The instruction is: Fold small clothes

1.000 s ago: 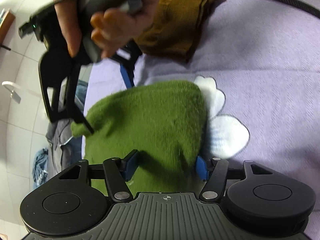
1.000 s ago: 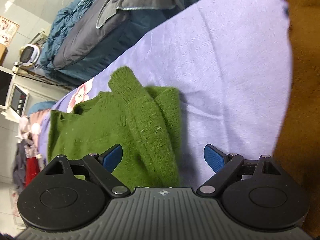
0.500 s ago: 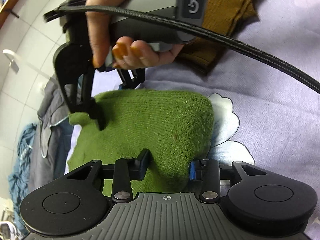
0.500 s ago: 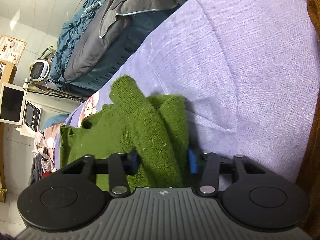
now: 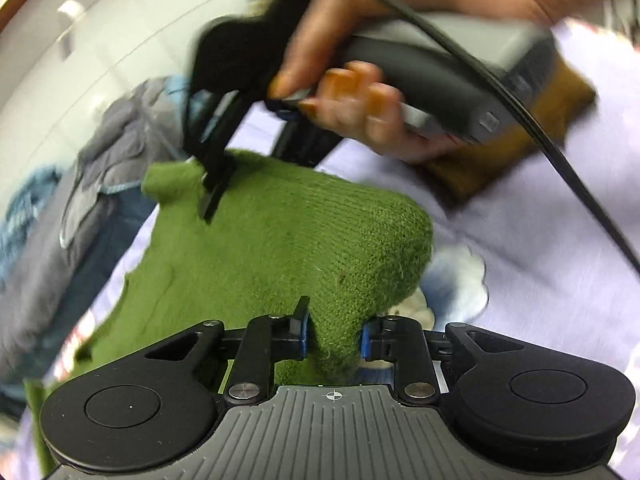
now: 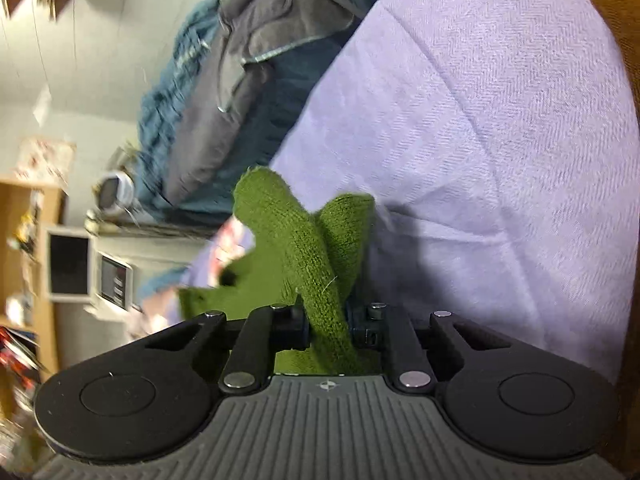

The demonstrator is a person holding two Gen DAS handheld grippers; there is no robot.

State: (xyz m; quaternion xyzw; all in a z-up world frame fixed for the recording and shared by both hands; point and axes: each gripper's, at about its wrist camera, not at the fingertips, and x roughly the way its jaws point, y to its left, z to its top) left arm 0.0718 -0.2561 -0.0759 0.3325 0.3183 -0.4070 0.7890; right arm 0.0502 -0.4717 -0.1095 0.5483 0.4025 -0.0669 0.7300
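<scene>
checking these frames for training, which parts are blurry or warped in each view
Left wrist view: the hand and far room are smeared, the green sweater near the left gripper is sharp. Right wrist view: the shelves and bedding at the left edge streak, the purple sheet is crisp. Fisheye bends both.

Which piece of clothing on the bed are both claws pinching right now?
The green knit, bunched between both claws; the brown garment lies flat and untouched behind the hand.

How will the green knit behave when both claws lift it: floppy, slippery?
Likely floppy: the green knit bunches into a ridge between the closing left claw and drapes down toward the lilac sheet. Probably not slippery: its fuzzy surface squashes between the closing right claw. It looks light, though loose edges may trail.
</scene>
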